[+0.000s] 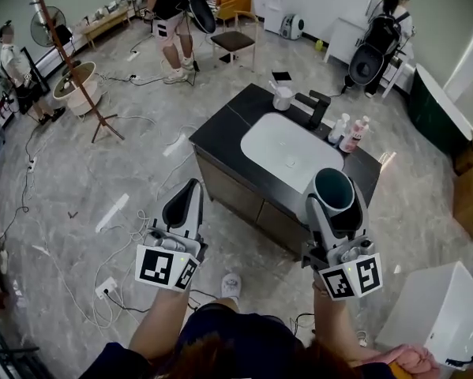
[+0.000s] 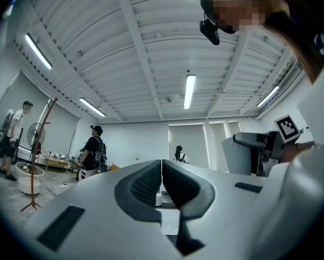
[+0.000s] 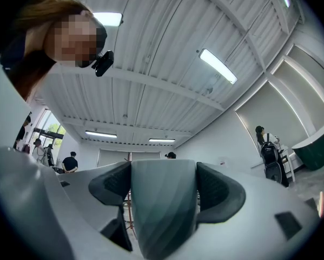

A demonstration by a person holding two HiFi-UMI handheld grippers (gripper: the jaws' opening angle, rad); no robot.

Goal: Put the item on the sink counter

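Teal cup (image 1: 335, 188) pinched by its sides in the right hand-held gripper (image 3: 164, 191), held in the air near the front edge of the dark table (image 1: 224, 133). Long axis upright, mouth up, seemingly nothing inside. Left hand-held gripper (image 2: 162, 180) pressed together on nothing, off to the left. Just ahead of the cup and slightly left: white basin (image 1: 268, 144), empty. Along the far edge: black faucet (image 1: 315, 107), white mug (image 1: 283, 99) with what looks like a brush, two bottles (image 1: 354, 135). Right side clearly nearer; probably a short forward reach, then down onto bare dark top beside the basin.
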